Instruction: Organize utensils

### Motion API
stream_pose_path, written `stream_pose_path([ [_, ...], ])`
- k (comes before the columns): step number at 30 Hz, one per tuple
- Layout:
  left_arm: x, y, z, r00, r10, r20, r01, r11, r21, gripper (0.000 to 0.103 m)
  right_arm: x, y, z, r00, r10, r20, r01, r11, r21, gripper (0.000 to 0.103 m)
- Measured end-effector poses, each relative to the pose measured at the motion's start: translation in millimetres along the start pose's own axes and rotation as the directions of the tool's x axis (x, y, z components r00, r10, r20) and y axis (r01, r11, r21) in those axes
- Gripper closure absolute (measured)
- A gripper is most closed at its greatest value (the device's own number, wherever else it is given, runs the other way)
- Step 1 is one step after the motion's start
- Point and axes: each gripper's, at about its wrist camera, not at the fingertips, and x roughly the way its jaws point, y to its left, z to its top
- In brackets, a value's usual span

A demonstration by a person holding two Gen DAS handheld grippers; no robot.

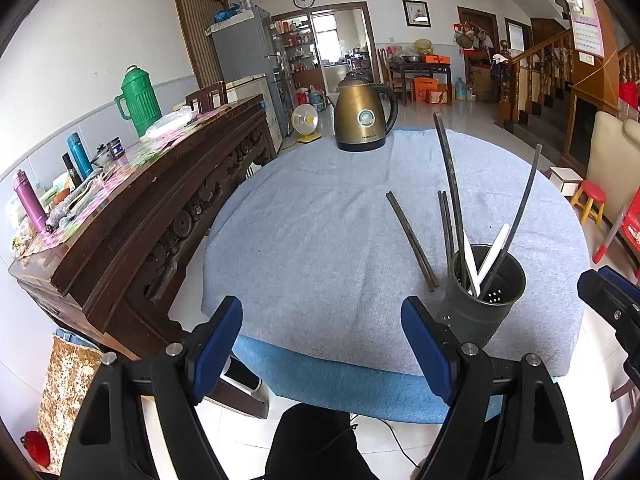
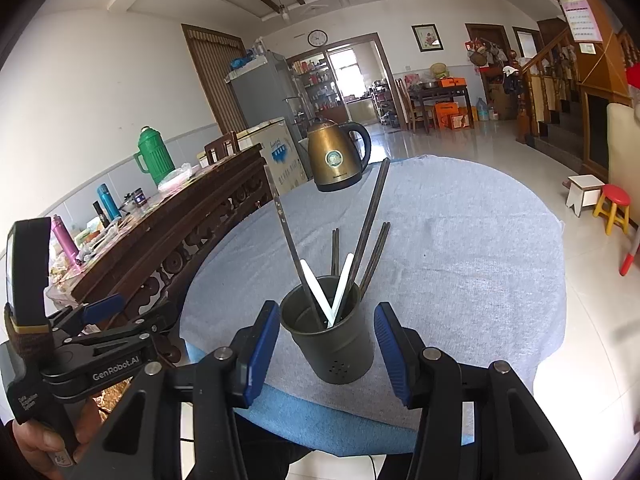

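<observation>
A dark grey-green utensil holder [image 1: 484, 300] stands near the front right of the round table, with several dark chopsticks and two white ones sticking out of it. One dark pair of chopsticks [image 1: 412, 240] lies loose on the cloth just left of the holder. My left gripper [image 1: 322, 344] hangs open over the table's front edge, left of the holder, with nothing between its fingers. In the right wrist view the holder [image 2: 332, 340] stands just ahead of my right gripper [image 2: 326, 352], which is open, its pads short of the holder's sides.
A grey-blue cloth [image 1: 312, 216] covers the table. A brass-coloured kettle [image 1: 362, 120] stands at the far edge. A long dark wooden sideboard [image 1: 160, 188] crowded with flasks runs along the left. Small stools [image 2: 612, 204] stand on the floor at the right. A hand [image 2: 36, 444] holds the left gripper's handle.
</observation>
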Motion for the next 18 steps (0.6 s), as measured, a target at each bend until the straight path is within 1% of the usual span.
stream_pose_path([
  [18, 35, -5, -5, 0.997, -0.007, -0.072, 0.007, 1.0, 0.007, 0.021, 21, -20, 0, 0.999, -0.022, -0.036, 0.023, 0.998, 0.051, 0.051],
])
